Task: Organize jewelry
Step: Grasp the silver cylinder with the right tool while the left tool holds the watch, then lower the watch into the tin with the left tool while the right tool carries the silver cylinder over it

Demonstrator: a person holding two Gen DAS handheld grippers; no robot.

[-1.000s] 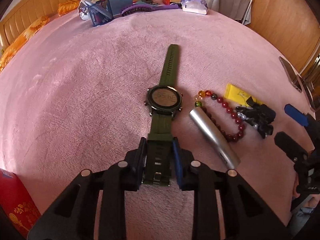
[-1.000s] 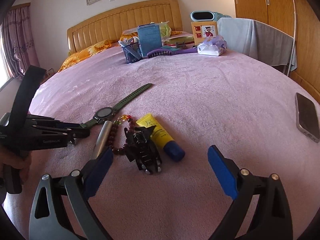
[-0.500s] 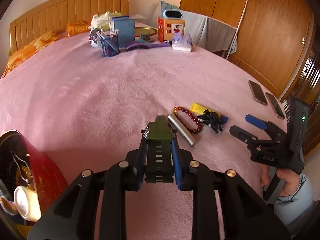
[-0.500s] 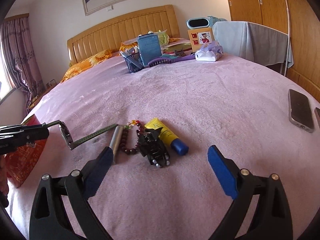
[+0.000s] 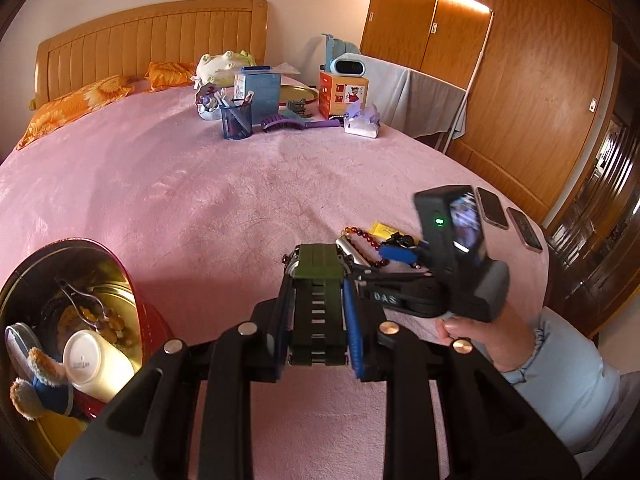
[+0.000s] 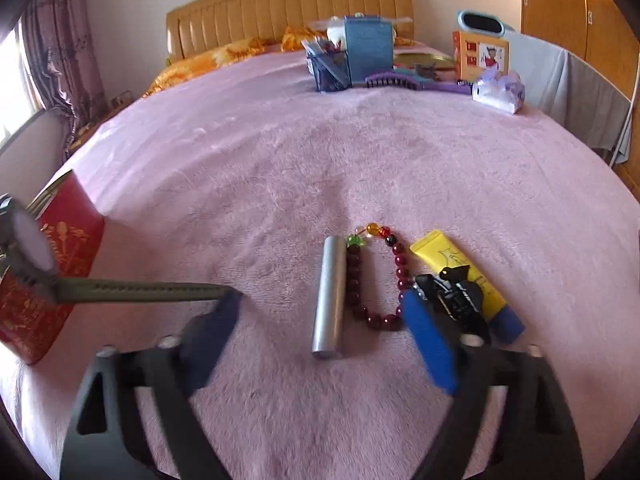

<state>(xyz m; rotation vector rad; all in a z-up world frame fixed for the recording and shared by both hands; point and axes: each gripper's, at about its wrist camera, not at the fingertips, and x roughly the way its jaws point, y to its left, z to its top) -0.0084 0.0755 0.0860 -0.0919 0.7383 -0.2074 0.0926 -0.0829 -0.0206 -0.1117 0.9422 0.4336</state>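
The green-strapped watch (image 5: 318, 304) is clamped by its strap at lower centre of the left wrist view between the pads of the left gripper (image 5: 318, 328), with its case hanging free. It could be swung or slipped off before the open red tin (image 5: 132, 304) at lower left is reached.

In the right wrist view, the right gripper (image 6: 320, 340) is closing around the silver tube (image 6: 330, 298) and red bead bracelet (image 6: 394, 276), neither yet pressed. Both could be pinched together, or the beads dragged.

Fuzzy pink cloth covers the bed (image 6: 360, 152); the silver tube (image 6: 330, 296) is brushed metal, the bracelet (image 6: 394, 268) glossy beads, the watch (image 5: 318, 280) strap matt rubbery green.
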